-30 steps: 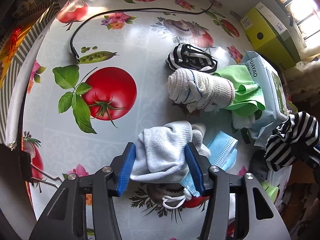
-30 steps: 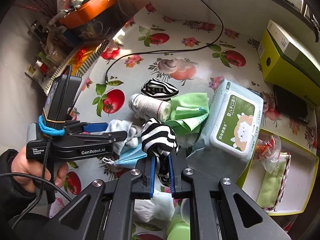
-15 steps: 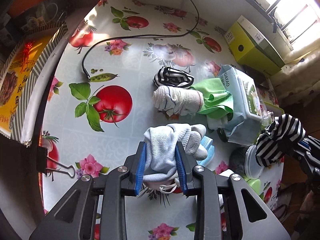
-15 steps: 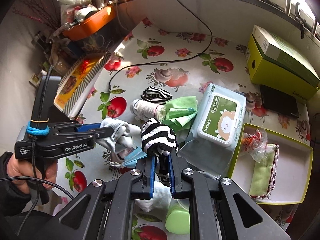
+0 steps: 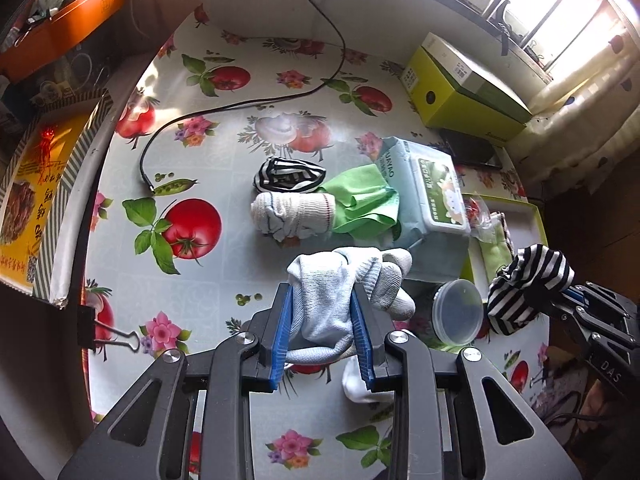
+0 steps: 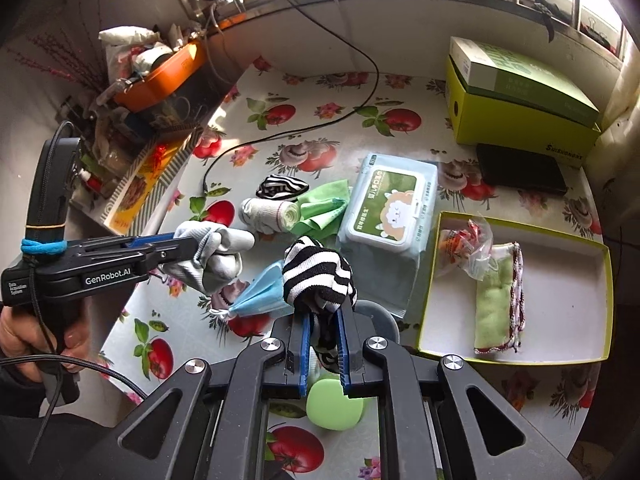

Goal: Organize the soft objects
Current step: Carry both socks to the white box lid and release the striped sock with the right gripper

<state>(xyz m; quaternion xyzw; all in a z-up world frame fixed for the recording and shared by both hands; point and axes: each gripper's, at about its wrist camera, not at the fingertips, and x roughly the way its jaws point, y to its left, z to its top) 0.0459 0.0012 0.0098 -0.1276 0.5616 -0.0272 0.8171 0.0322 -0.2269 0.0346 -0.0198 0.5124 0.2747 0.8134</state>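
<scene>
Since a second ago, both grippers have lifted away from the tabletop point(image 5: 224, 280), and the left gripper point(image 5: 323, 336), whose fingers point(image 5: 280, 332) have just been closing, now pinches the bundled grey-white gloves point(image 5: 340, 292) between its blue pads, clear of the flowered cloth. Earlier the gloves lay on a blue face mask point(image 6: 262, 294); that mask now lies alone on the tabletop, seen from the right wrist just below the lifted gloves point(image 6: 212, 254). The right gripper point(image 6: 324, 350) has its fingers point(image 6: 303, 350) drawn narrow on a black-and-white striped sock point(image 6: 318, 274), which bunches up above the pads. From the left wrist the same striped sock point(image 5: 528, 284) shows at the right edge, held above a round lidded tub point(image 5: 458, 312). Left on the tabletop are a second striped sock point(image 5: 290, 176), a rolled white sock point(image 5: 292, 214) just beside it, and a green cloth point(image 5: 360, 204) lying against a wet-wipes pack point(image 5: 432, 192). To the right stands an open yellow-green box lid point(image 6: 560, 360) holding a folded green-and-white cloth point(image 6: 496, 312) and a crinkled plastic bag point(image 6: 468, 248). A yellow-green shoebox point(image 6: 516, 116) sits farther back. Something pale green, perhaps a bottle cap, shows under the right fingers point(image 6: 332, 406). A hand point(image 6: 16, 332) grips the left gripper's handle.
</scene>
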